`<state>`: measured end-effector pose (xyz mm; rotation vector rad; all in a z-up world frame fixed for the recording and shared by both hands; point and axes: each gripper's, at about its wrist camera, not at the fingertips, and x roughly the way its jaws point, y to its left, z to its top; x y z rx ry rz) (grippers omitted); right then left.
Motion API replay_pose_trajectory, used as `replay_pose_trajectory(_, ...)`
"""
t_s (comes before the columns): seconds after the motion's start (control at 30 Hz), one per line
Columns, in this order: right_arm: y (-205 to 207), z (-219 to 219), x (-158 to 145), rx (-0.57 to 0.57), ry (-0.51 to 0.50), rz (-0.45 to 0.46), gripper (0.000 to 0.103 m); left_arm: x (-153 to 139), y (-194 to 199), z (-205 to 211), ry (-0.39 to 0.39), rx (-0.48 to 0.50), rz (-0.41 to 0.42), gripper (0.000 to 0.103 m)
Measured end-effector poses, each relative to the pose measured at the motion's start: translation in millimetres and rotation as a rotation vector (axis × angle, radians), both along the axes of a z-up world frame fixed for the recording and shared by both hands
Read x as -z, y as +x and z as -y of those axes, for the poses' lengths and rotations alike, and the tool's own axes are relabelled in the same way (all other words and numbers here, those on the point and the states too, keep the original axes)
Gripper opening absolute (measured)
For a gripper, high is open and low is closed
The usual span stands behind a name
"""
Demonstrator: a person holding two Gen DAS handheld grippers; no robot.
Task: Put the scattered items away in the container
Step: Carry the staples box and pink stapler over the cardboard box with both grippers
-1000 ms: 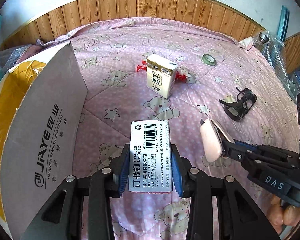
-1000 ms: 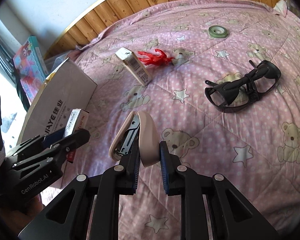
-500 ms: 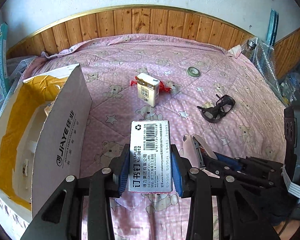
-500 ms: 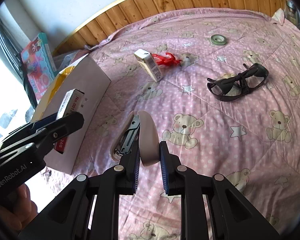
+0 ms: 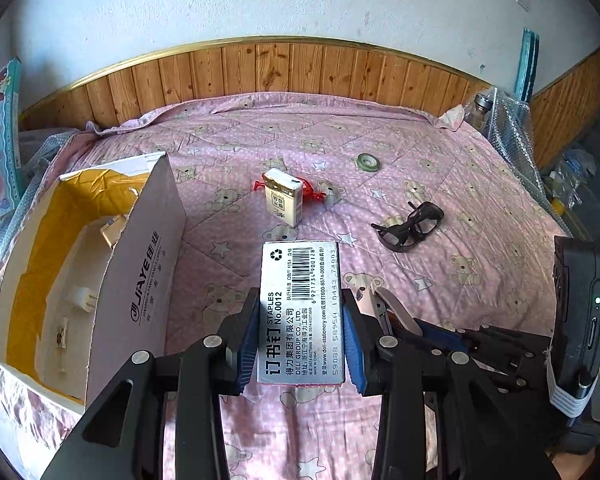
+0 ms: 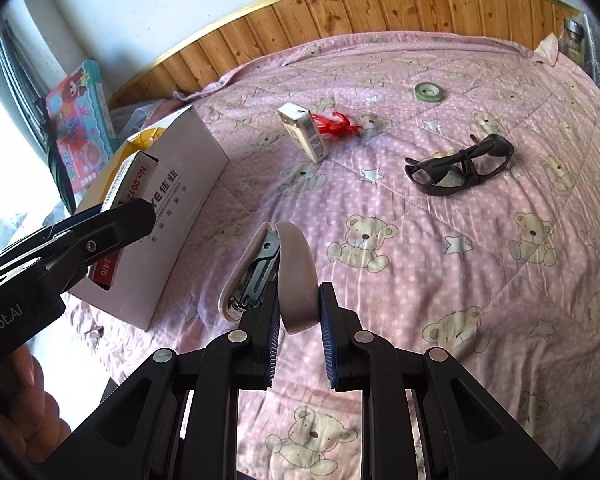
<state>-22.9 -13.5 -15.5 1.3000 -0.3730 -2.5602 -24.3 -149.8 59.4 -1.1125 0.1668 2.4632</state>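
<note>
Over the pink bed (image 6: 440, 272) I keep both loads pinched for dropping: left gripper (image 5: 300, 344) clamps the staples box (image 5: 302, 312), right gripper (image 6: 298, 334) the stapler (image 6: 276, 272), beside the cardboard box (image 5: 140, 280).

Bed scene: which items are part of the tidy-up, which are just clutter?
Job:
- staple box, in left tongs
- stapler, in right tongs
- cardboard box, the container
- small carton, red wrapper, tape roll, black glasses, all loose on the quilt

Lying about:
- toy box
- jar by the bed's far corner
</note>
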Motion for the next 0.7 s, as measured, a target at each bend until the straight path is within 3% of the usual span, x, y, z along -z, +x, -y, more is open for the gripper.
replay_pose_trajectory(0.7, 37, 22, -35, -0.013, 0.066, -0.068, 0.02, -28, 34, 22, 0.055, -0.001, -0.05, 0.038)
